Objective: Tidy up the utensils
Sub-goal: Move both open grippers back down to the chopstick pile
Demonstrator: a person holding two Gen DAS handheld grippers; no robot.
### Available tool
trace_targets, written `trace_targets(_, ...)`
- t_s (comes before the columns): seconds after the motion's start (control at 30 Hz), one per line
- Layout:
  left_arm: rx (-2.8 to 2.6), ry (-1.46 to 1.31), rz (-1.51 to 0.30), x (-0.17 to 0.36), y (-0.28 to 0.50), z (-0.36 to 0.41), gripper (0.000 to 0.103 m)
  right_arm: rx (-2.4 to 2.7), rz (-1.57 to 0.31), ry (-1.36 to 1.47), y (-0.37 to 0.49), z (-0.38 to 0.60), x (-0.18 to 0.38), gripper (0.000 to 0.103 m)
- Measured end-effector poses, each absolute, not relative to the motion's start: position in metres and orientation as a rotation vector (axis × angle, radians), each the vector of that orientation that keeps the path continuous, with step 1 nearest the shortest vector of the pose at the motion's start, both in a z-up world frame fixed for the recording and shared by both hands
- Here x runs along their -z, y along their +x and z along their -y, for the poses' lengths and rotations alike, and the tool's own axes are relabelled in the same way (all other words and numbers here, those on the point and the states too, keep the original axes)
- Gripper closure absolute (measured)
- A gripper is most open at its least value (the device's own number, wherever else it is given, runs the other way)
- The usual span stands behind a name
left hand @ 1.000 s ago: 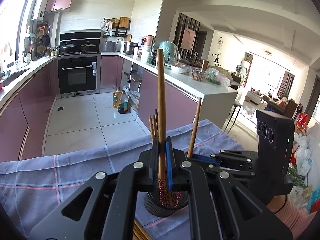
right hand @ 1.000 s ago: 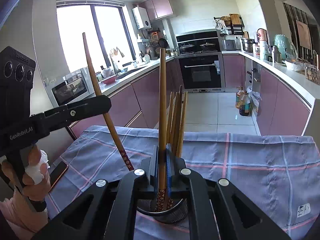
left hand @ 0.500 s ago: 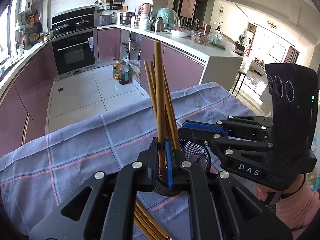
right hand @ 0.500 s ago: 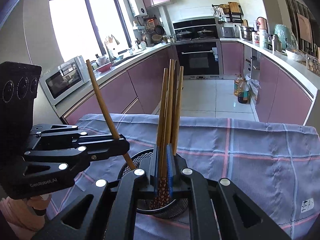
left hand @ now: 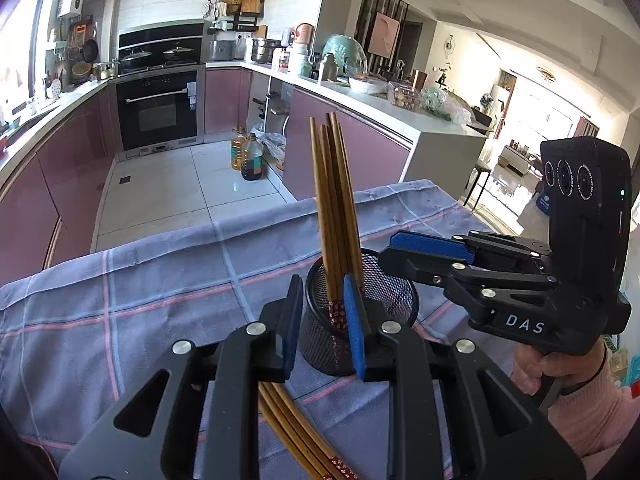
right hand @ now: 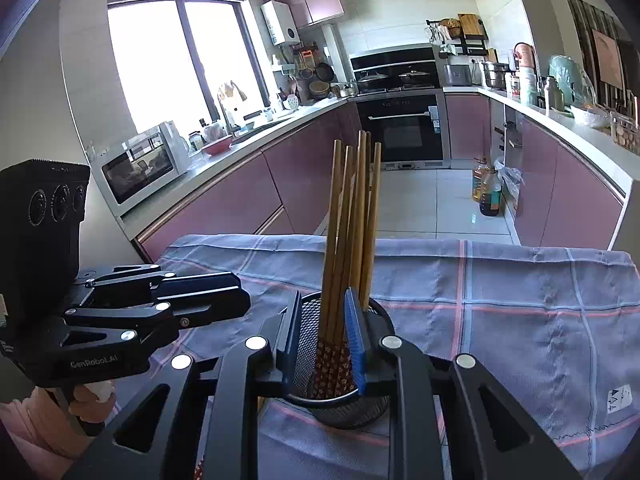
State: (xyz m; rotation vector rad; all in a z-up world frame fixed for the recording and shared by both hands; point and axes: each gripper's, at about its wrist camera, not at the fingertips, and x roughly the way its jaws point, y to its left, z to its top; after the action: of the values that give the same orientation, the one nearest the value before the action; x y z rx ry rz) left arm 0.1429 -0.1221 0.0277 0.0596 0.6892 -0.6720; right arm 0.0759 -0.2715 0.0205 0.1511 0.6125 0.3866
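5 or so wooden chopsticks (right hand: 352, 240) stand upright in the black mesh cup (left hand: 360, 320), patterned ends down, thin ends fanned a little at the top; the exact count is hard to tell where they overlap. The cup sits on the blue-grey checked cloth (left hand: 140, 300) that covers the table, toward the near edge.

More loose chopsticks (left hand: 296, 436) lie flat on the cloth just in front of the cup, running under the left gripper (left hand: 320, 332). At least 3 show there, so by my reading the job is partly done: one batch is in the cup and a smaller batch is left to lift in.

The left gripper's jaws stand apart, holding nothing; they frame the near wall of the cup and the standing bundle. The right gripper (right hand: 324, 340) is likewise parted and empty, its blue pads either side of the bundle in its own view without pinching it. In the left view it reaches in from the right beside the cup's rim.

Beyond the table are tiled floor, pink cabinets and an oven (right hand: 404, 132).
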Motion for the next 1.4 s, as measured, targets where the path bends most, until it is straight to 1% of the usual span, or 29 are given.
trace_targets(0.13, 0.638, 0.05, -0.637, -0.027, 0.121, 0.096, 0.069, -0.437, -0.58, 0.139, 0.054, 0.266, -0.026, 0.072)
trace_targets(0.2, 0.607, 0.044, -0.62, -0.024, 0.111, 0.083, 0.06, -0.475, -0.586, 0.137, 0.043, 0.259, -0.024, 0.069)
trace_targets(0.23, 0.589, 0.04, -0.616, -0.021, 0.107, 0.076, 0.059, -0.492, -0.598, 0.131, 0.039, 0.253, -0.02, 0.067)
trace_targets(0.37, 0.521, 0.032, -0.651, 0.001, 0.094, 0.056, 0.055, -0.54, -0.694, 0.085, 0.029, 0.224, 0.011, 0.067)
trace_targets(0.47, 0.483, 0.047, -0.695, 0.021, 0.088, 0.051, 0.05, -0.548, -0.778, 0.098, 0.033, 0.212, 0.038, 0.067)
trace_targets(0.6, 0.453, 0.057, -0.763, 0.05, 0.085, 0.044, 0.05, -0.525, -0.839, 0.089, 0.036, 0.202, 0.061, 0.067)
trace_targets(0.8, 0.456, 0.041, -0.832, 0.078, 0.084, 0.04, 0.048, -0.49, -0.879, 0.08, 0.038, 0.198, 0.074, 0.067)
trace_targets(1.1, 0.466, 0.047, -0.876, 0.095, 0.086, 0.049, 0.048, -0.465, -0.888, 0.033, 0.037, 0.187, 0.079, 0.067)
trace_targets(1.4, 0.483, 0.063, -0.892, 0.099, 0.085, 0.056, 0.047, -0.442, -0.895, 0.021, 0.039, 0.187, 0.08, 0.068)
